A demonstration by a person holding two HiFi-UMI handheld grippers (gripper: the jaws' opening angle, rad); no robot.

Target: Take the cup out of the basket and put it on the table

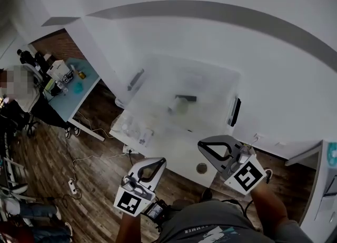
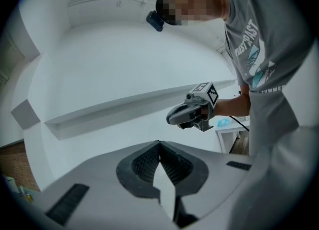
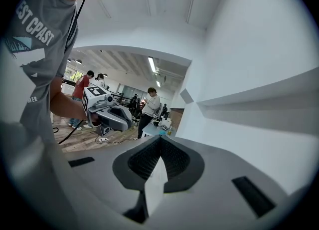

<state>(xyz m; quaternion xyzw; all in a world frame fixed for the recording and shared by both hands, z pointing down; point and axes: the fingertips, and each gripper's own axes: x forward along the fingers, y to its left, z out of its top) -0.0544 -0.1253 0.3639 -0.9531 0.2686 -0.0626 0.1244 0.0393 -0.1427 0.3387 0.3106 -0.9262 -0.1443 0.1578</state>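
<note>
A translucent basket (image 1: pixel 210 86) with black handles stands on the white table (image 1: pixel 176 155) in the blurred head view. A pale cup (image 1: pixel 180 105) shows faintly inside it, near the middle. Both grippers are held low, close to my body and well short of the basket. My left gripper (image 1: pixel 158 162) is shut and holds nothing; its jaws meet at the tip (image 2: pixel 159 145). My right gripper (image 1: pixel 204 145) is also shut and empty (image 3: pixel 160 139). Each gripper view looks up at the white wall and shows the other gripper in the air: the right one (image 2: pixel 192 113) and the left one (image 3: pixel 110 113).
A small round dark spot (image 1: pixel 201 168) lies on the table's near edge. A light-blue desk (image 1: pixel 71 90) with small items stands at the left, and a power strip (image 1: pixel 72 185) with cables lies on the wooden floor. Several people stand in the background (image 3: pixel 147 105).
</note>
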